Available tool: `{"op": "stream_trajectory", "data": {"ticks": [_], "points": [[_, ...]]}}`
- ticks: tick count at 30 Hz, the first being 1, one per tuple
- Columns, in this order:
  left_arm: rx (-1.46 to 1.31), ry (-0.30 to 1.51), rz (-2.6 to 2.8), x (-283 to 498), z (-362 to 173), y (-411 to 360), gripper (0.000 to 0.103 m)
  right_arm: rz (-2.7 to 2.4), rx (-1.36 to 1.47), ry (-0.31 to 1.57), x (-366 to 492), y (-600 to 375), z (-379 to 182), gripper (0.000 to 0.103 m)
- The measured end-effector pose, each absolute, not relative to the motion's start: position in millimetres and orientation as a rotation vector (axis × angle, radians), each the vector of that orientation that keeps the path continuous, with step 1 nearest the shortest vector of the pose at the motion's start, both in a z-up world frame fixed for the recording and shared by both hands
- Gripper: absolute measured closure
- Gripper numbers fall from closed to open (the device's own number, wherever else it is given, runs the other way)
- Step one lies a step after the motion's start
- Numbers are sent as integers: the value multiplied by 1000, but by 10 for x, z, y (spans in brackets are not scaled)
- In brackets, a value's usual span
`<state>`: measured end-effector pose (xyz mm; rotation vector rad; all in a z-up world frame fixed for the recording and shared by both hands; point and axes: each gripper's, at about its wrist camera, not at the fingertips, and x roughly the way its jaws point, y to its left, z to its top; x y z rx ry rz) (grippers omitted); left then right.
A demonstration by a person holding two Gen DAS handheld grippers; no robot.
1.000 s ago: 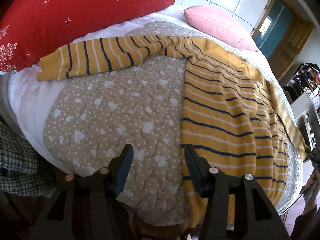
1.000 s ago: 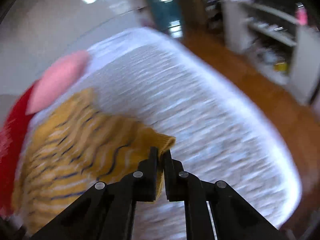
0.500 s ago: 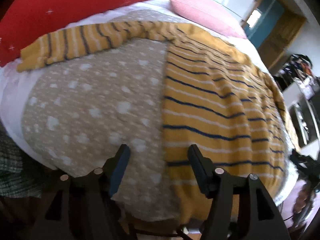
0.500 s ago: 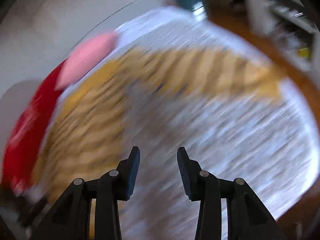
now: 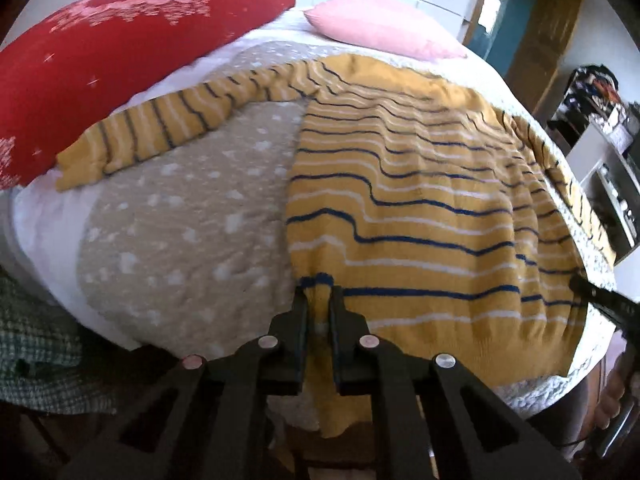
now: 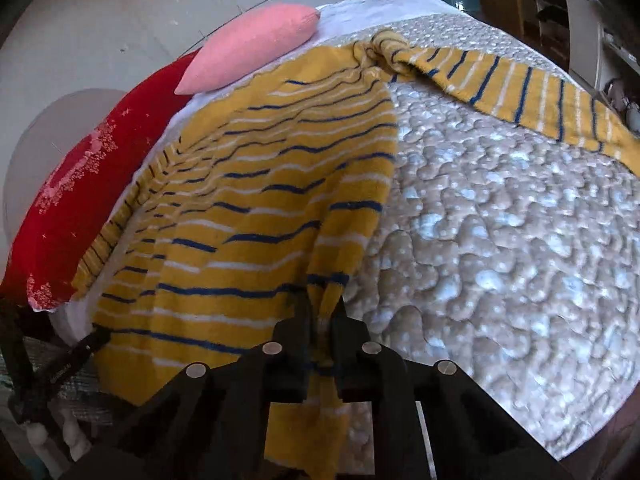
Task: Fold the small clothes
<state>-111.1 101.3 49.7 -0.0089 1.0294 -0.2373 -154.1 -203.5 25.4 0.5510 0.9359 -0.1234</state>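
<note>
A mustard-yellow sweater with navy and white stripes (image 5: pixel 420 208) lies spread flat on a bed, both sleeves stretched out to the sides. My left gripper (image 5: pixel 319 296) is shut on the sweater's bottom hem at its left corner. My right gripper (image 6: pixel 323 312) is shut on the bottom hem at the right corner of the sweater (image 6: pixel 256 216). The right sleeve (image 6: pixel 520 92) runs out across the quilt. The left sleeve (image 5: pixel 160 132) reaches toward the red pillow.
The bed has a beige quilt with white hearts (image 5: pixel 192 232) over a white sheet. A red pillow (image 5: pixel 100 68) and a pink pillow (image 5: pixel 380 28) lie at the head. A wooden door (image 5: pixel 552 32) and shelves (image 5: pixel 612 160) stand to the right.
Both grippers were open half a second ago. Both have moved to the sweater's bottom hem and closed on its corners. The right gripper let go of the sleeve it held one second ago.
</note>
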Motion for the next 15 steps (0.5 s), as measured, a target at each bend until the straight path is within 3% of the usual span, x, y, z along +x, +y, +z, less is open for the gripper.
{"op": "stream_trajectory", "data": {"ticks": [10,12,14,15], "points": [[-67,1052,-231,-1312,433,1299,90,-140,653,911,-2055,-2154,240,93],[-72,998,-221,-1334,562,1375,75,-199,699,850,-2115,-2356,321,81],[-92,930,-205,-1319,715,1437,50,-288,736,789,-2210,-2676,394,56],[-110,908,-207,-1298,770,1450,49,-336,751,761,-2242,-2841,408,53]]}}
